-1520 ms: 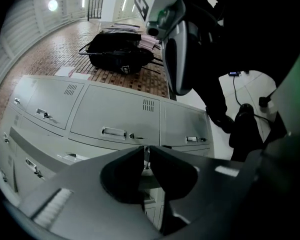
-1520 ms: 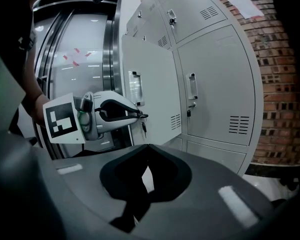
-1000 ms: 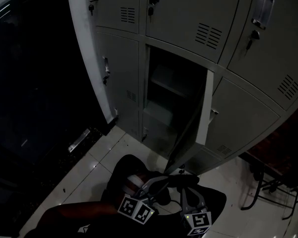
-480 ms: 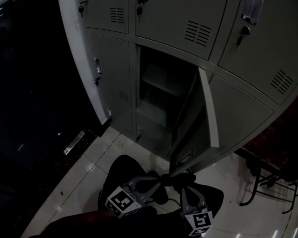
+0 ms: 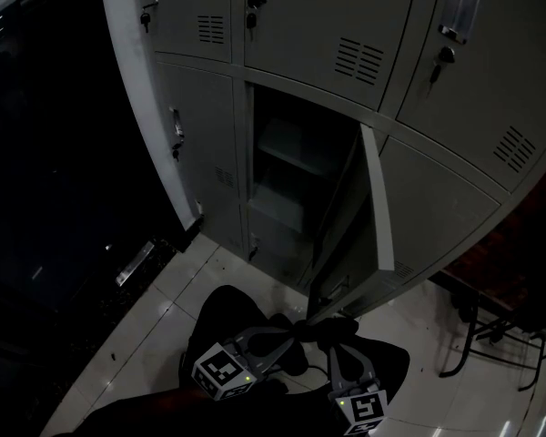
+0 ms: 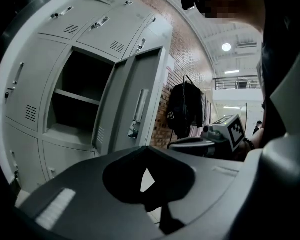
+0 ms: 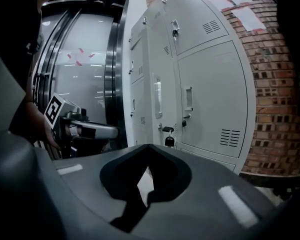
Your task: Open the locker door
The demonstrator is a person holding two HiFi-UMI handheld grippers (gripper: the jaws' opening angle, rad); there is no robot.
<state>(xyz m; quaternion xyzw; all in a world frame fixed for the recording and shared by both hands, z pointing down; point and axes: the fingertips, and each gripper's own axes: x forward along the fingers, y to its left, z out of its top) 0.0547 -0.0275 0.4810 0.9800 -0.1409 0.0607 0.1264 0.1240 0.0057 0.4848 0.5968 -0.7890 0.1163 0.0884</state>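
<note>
Shut tight on nothing, left gripper (image 5: 296,329) and right gripper (image 5: 338,335) alike; locker door (image 5: 373,198) already swung out, upright, just ahead of and above both; touching neither; free edge probably nearer the right.

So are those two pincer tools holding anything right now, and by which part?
Nothing. The left gripper and the right gripper both have their jaws together, empty, and the open locker door stands free ahead.
</note>
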